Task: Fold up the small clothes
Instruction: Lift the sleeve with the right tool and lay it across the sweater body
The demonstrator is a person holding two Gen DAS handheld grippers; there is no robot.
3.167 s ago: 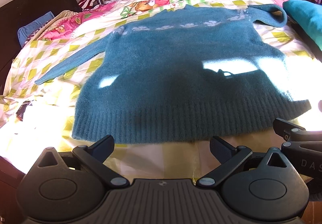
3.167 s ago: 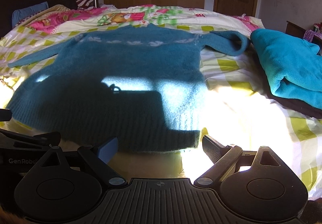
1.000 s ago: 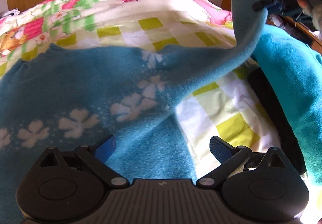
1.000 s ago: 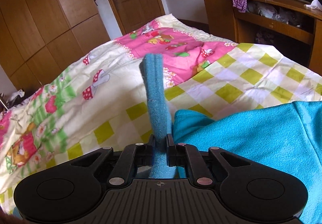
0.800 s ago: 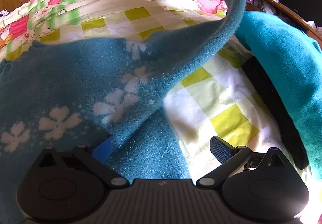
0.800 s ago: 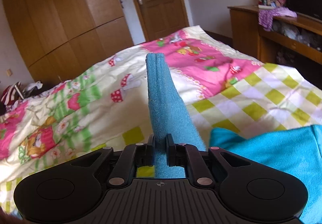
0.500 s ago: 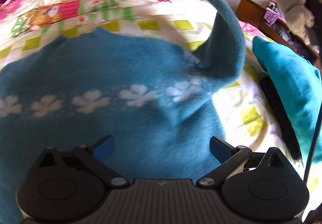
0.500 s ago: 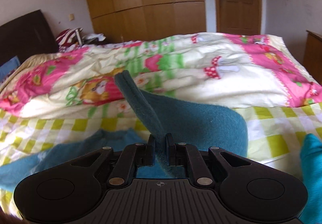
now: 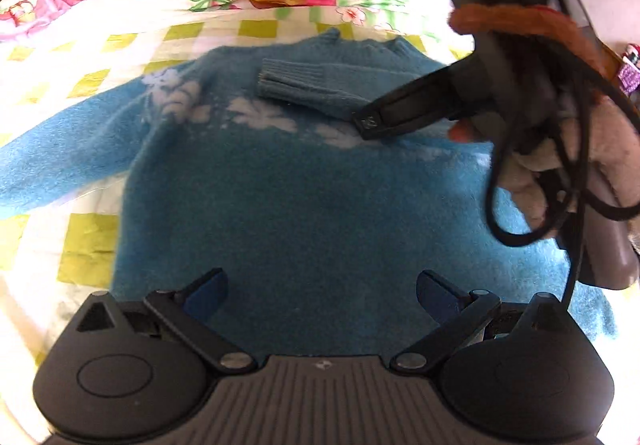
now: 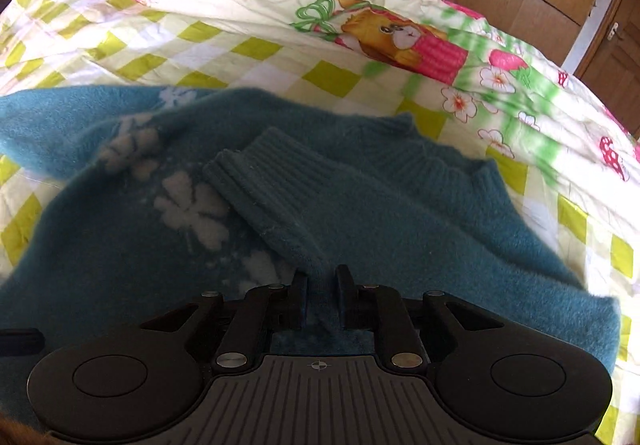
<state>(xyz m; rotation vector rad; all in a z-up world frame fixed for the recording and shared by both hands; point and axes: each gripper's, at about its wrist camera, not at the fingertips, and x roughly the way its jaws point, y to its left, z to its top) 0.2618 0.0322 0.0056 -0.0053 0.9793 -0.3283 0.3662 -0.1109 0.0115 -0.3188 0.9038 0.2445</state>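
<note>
Sweater: I see the fuzzy teal knitted sweater with a band of white flowers (image 9: pixel 320 205) lying flat on the bed, its chest facing up and its neckline toward 12 o'clock in my left wrist view.

Folded sleeve: one sleeve with a ribbed cuff (image 9: pixel 304 85) lies across the upper chest, the cuff end pointing toward 9 o'clock, resting on the sweater just below the neckline. In my right wrist view the same cuff (image 10: pixel 256 185) sits at about 11 o'clock from the gripper.

Other sleeve: the opposite sleeve (image 9: pixel 60 161) stretches out flat toward 9 o'clock over the quilt.

Right gripper: my right gripper (image 10: pixel 322 293) has its fingers drawn close together with a fold of the sleeve fabric between them; I read it as pinching the sleeve. From the left wrist view its black fingers (image 9: pixel 400 117) come down from 2 o'clock onto the chest of the sweater.

Left gripper: my left gripper (image 9: pixel 320 293) is spread wide with nothing between its blue-padded fingers, poised over the lower body of the sweater.

Bed: the yellow-checked quilt with pink and green cartoon prints (image 10: pixel 280 45) carries everything.

Person: a hand (image 9: pixel 472 131) and a furry beige sleeve (image 9: pixel 600 149) show at 3 o'clock, with black cables looping in front.
</note>
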